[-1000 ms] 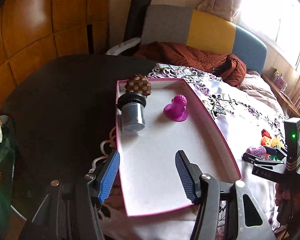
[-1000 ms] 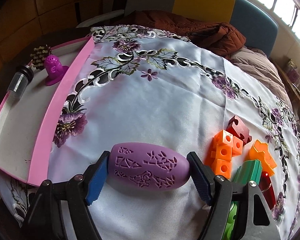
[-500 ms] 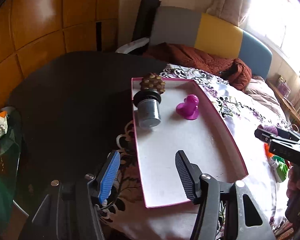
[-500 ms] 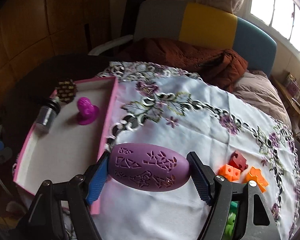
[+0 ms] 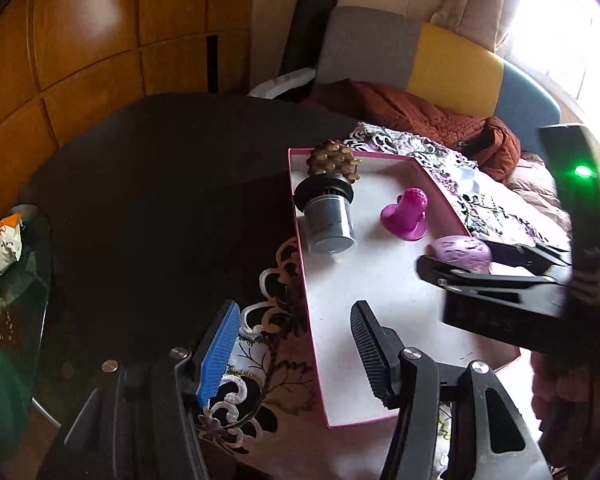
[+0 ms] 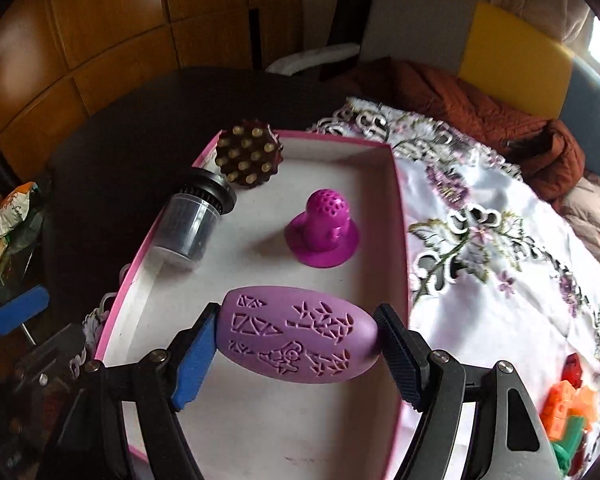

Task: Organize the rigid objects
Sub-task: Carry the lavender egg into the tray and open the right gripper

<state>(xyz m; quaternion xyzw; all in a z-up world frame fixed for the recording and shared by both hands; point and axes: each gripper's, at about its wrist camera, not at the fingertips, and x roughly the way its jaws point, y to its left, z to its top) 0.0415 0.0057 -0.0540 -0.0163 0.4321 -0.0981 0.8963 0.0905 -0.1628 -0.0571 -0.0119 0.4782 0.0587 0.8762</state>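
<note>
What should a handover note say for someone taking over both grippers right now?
Right gripper: shut on the lilac carved oval, held over the pink-rimmed tray.
Left gripper: open, empty, straddling the tray's near left rim.
Already in the tray: studded brown piece, clear jar with black cap, magenta perforated dome.
Left to do: set the oval down in the tray, then fetch the orange, red and green blocks from the cloth.

A room in a home, with a bed to work on.

Warm wooden wall panels (image 5: 80, 40) stand behind. A bed (image 6: 500, 240) wears a white cover sewn with purple flowers. At its far edge sits a headboard (image 5: 440, 56) of grey, yellow and blue, and a brown quilted jacket (image 6: 480, 112) lies crumpled there. Bright daylight comes through a curtained window (image 5: 560, 20).
</note>
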